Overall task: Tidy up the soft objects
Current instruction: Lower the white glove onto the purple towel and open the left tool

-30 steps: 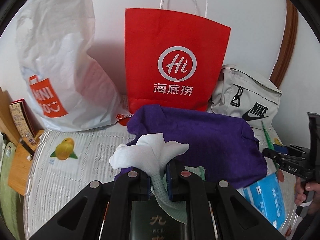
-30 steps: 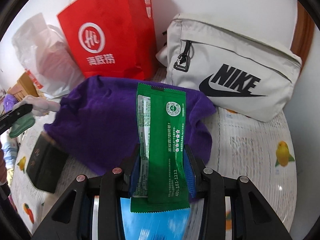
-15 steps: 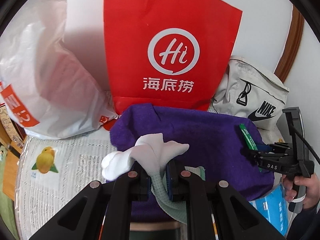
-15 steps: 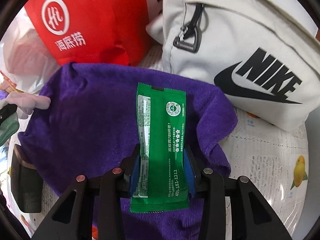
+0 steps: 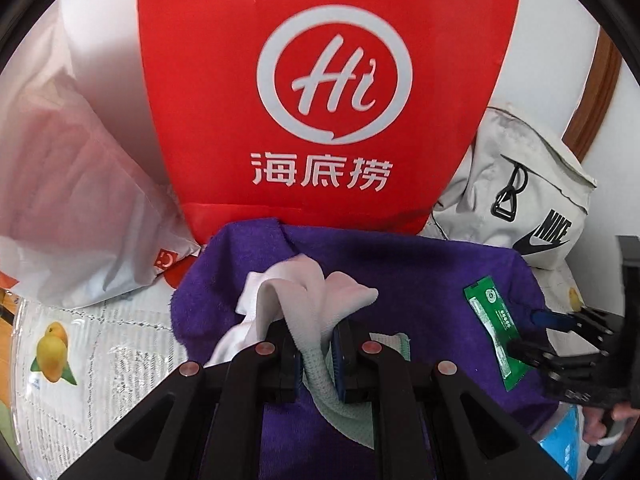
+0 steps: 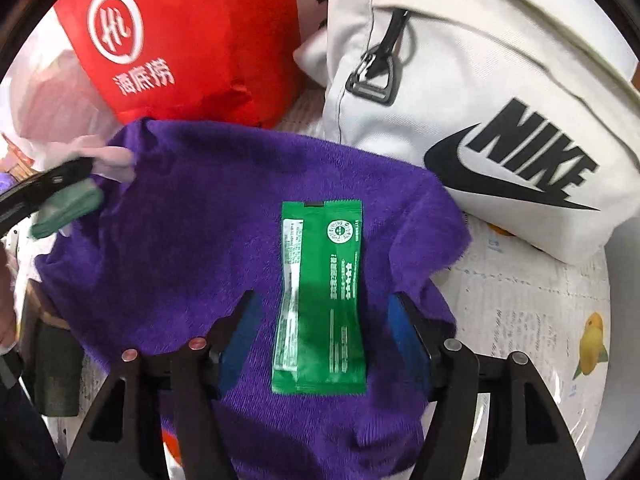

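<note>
Left gripper [image 5: 316, 348] is clamping down hard, jaws nearly meeting, reaching forward and low. Right gripper [image 6: 320, 320] is standing wide open, blue pads [image 6: 402, 330] spread well apart and touching nothing, tilted downward. Person's right hand [image 5: 604, 420] is gripping its handle at the edge of the left wrist view.

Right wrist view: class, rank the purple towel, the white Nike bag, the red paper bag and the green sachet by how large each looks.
1. purple towel
2. white Nike bag, close behind; fisheye makes this unsure
3. red paper bag, partly cut off
4. green sachet
</note>
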The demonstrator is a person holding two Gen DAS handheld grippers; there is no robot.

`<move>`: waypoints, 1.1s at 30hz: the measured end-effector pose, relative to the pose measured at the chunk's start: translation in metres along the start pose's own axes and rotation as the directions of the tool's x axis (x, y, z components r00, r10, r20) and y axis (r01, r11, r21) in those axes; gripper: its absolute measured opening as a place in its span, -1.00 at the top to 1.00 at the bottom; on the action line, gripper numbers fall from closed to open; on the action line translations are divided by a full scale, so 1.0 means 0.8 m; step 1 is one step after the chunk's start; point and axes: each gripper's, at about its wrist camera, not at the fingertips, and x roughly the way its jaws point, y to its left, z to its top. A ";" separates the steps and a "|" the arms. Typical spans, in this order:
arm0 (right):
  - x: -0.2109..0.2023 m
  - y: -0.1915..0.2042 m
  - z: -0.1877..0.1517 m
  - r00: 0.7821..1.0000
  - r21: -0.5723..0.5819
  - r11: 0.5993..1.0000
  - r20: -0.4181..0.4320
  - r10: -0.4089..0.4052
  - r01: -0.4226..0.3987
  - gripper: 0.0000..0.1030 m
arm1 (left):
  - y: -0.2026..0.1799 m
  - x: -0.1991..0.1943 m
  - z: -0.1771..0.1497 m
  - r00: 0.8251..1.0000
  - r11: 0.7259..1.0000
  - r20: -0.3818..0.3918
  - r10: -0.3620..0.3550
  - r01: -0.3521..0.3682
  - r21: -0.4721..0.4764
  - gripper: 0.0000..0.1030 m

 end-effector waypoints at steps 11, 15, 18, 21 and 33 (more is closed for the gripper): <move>-0.067 -0.012 -0.042 0.997 0.057 0.998 0.080 0.019 -0.024 -0.28 | -0.009 0.002 -0.005 0.997 0.998 -0.054 0.064 -0.064 0.000 -0.03; -0.090 -0.009 -0.060 0.995 0.064 0.998 0.097 0.023 -0.029 -0.28 | -0.015 -0.016 -0.009 0.995 0.996 -0.047 0.091 -0.091 0.002 -0.27; -0.102 0.002 -0.070 0.994 0.063 0.997 0.105 0.029 -0.035 -0.28 | -0.016 -0.036 -0.014 0.991 0.992 -0.046 0.128 -0.128 -0.003 -0.34; -0.115 0.007 -0.083 0.993 0.059 0.997 0.115 0.038 -0.045 -0.28 | -0.018 -0.053 -0.022 0.985 0.986 -0.042 0.166 -0.166 -0.003 -0.35; -0.163 0.040 -0.151 0.983 0.029 0.996 0.166 0.084 -0.090 -0.28 | -0.007 -0.165 -0.089 0.990 0.991 0.050 0.129 -0.127 -0.034 -0.36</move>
